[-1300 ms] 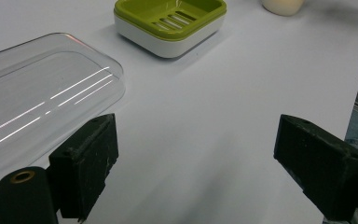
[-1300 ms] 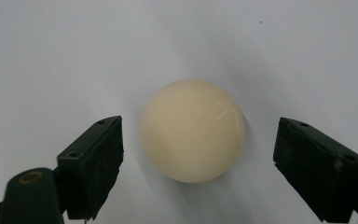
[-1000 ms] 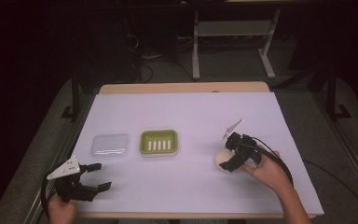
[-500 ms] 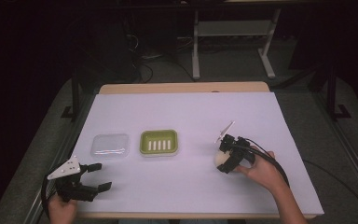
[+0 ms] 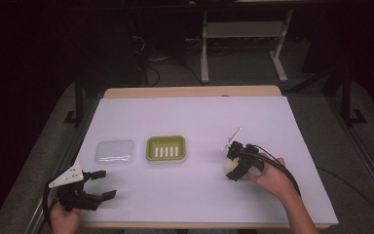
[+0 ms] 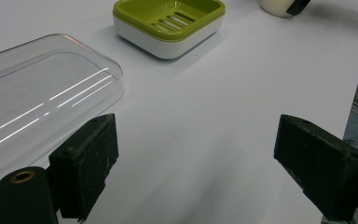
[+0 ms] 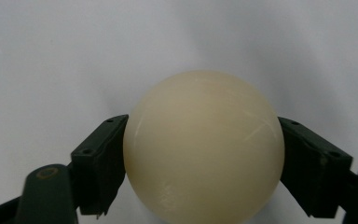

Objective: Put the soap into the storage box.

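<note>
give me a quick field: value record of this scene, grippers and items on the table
surface: white-covered table
right gripper: jaws closed against both sides of the cream soap bar, at the table's right
left gripper: open, holding nothing, near the table's front left edge
green soap dish: slotted, nothing in it, middle of the table
clear lid: lying flat, left of the dish, apart from it

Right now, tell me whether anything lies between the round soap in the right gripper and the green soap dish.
Nothing visible does. The soap sits between the right gripper's jaws, and bare white table runs from it to the green soap dish.
</note>
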Demonstrator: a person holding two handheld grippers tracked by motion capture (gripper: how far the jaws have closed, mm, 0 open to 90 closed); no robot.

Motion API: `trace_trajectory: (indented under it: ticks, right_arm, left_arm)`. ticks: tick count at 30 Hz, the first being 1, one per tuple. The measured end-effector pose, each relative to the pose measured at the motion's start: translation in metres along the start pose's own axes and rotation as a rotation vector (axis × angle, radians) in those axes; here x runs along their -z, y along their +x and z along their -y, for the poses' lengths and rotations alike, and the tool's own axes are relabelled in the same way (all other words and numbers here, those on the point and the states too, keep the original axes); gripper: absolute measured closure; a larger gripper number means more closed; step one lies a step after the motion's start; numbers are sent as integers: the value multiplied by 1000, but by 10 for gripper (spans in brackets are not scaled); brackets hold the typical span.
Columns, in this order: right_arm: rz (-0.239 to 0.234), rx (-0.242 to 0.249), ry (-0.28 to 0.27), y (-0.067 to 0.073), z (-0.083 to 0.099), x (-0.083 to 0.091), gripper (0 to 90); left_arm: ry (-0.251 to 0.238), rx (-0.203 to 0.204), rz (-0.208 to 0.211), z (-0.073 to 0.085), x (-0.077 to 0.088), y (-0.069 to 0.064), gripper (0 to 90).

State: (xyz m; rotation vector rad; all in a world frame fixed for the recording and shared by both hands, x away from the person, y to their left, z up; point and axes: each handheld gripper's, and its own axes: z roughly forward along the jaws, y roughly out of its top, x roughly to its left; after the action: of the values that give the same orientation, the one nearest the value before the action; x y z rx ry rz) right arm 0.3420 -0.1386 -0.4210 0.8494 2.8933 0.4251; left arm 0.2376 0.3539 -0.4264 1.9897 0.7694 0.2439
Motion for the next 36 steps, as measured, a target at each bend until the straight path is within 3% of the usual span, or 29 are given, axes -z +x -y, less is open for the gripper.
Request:
trace_trajectory:
  ticks: [9, 13, 24, 36]
  right_arm:
    - [5, -10, 7, 0, -1, 1, 226]
    - [-21, -31, 3, -1, -1, 2, 227]
    - [-48, -53, -78, -10, -7, 25, 227]
    - [-89, -56, -111, -19, -20, 34, 227]
  left_arm:
    - [-2, 3, -1, 0, 0, 0, 129]
    - [-5, 2, -1, 0, 0, 0, 129]
    - [-6, 8, -1, 0, 0, 0, 129]
    - [-8, 9, -1, 0, 1, -1, 129]
